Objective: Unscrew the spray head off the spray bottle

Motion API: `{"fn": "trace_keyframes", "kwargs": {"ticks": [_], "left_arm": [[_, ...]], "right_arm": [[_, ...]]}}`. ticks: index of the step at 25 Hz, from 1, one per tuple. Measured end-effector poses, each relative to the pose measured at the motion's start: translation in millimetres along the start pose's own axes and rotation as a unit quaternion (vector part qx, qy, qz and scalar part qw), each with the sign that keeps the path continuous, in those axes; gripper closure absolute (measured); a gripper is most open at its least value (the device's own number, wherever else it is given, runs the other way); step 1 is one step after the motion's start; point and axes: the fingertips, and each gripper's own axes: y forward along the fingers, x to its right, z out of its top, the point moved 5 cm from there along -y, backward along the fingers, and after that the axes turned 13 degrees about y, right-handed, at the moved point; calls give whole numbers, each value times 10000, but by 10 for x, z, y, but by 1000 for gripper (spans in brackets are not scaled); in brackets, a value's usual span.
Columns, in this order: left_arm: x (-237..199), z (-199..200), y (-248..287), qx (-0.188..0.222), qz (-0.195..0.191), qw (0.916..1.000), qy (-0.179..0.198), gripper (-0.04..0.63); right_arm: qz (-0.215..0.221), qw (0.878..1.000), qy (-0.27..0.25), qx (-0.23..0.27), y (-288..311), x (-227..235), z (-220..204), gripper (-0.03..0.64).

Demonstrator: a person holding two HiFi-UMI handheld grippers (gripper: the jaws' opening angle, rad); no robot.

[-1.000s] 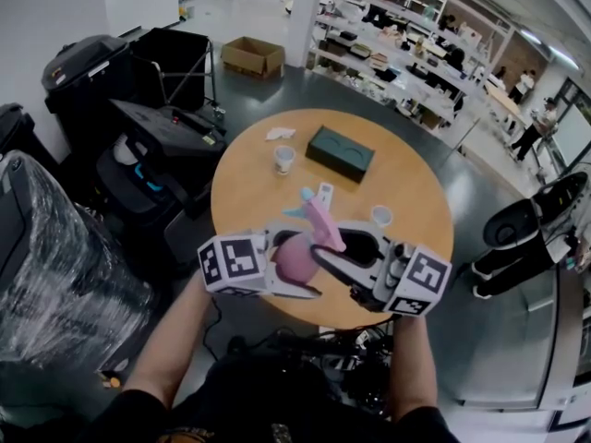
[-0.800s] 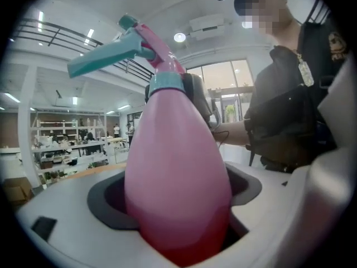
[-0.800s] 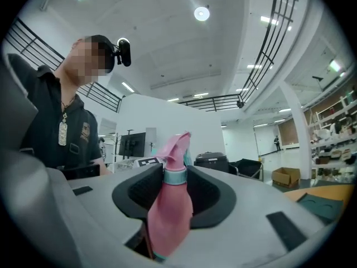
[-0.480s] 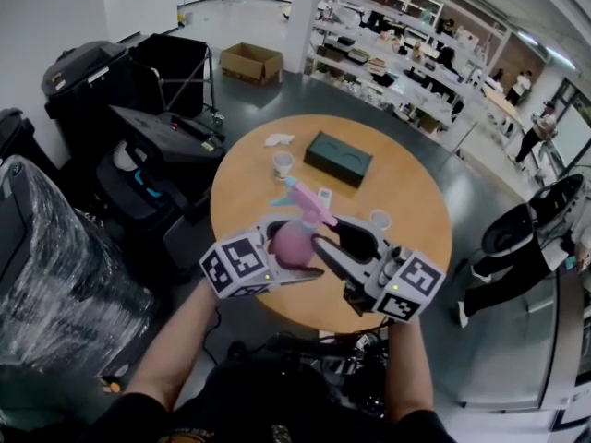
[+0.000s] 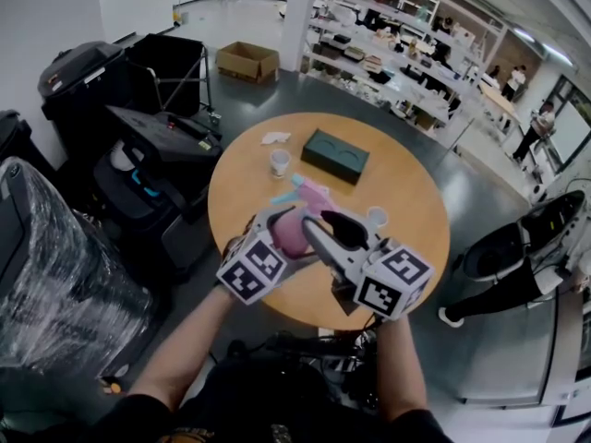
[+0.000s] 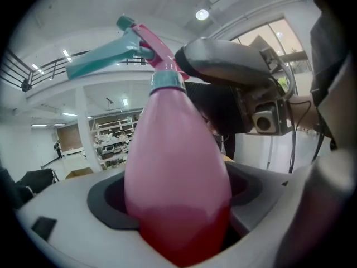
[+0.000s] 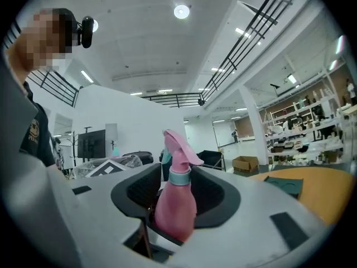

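A pink spray bottle [image 5: 294,232] with a pink and teal spray head [image 5: 305,192] is held above the near part of the round table. My left gripper [image 5: 282,243] is shut on the bottle's body [image 6: 175,172], which fills the left gripper view with the spray head [image 6: 142,41] at the top. My right gripper [image 5: 325,224] reaches in from the right, its open jaws standing around the bottle [image 7: 177,202] below the teal collar [image 7: 179,177] with gaps on both sides. The right gripper's dark jaw shows beside the neck in the left gripper view.
On the round wooden table [image 5: 406,201] lie a dark green box [image 5: 338,155], a paper cup [image 5: 280,161], a small white cup [image 5: 376,217] and a crumpled tissue [image 5: 274,137]. Black bins and a cart [image 5: 148,127] stand to the left, a wrapped pallet [image 5: 55,275] nearer.
Both grippers and the bottle have come up towards the camera and turned. The bottle leans further away than before. The right jaws stand wider around it.
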Motion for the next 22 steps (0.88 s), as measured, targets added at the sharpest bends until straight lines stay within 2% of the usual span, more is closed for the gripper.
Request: {"fn": "trace_keyframes", "kwargs": {"ticks": [5, 7, 11, 16, 22], "left_arm": [[29, -4, 3, -101, 14, 9999, 51, 160], [48, -1, 7, -92, -21, 9999, 79, 159], [80, 21, -22, 5, -216, 9997, 65, 160], [186, 79, -102, 339, -917, 9952, 91, 159], [338, 166, -211, 737, -1709, 9823, 227, 160]], "right_arm": [[-119, 9999, 26, 7, 29, 5, 2, 456], [-161, 9999, -28, 10, 30, 24, 2, 479], [-28, 9998, -187, -48, 8, 17, -2, 479], [587, 9974, -365, -214, -72, -31, -9, 480], [1568, 9849, -609, -406, -191, -98, -21, 480]]}}
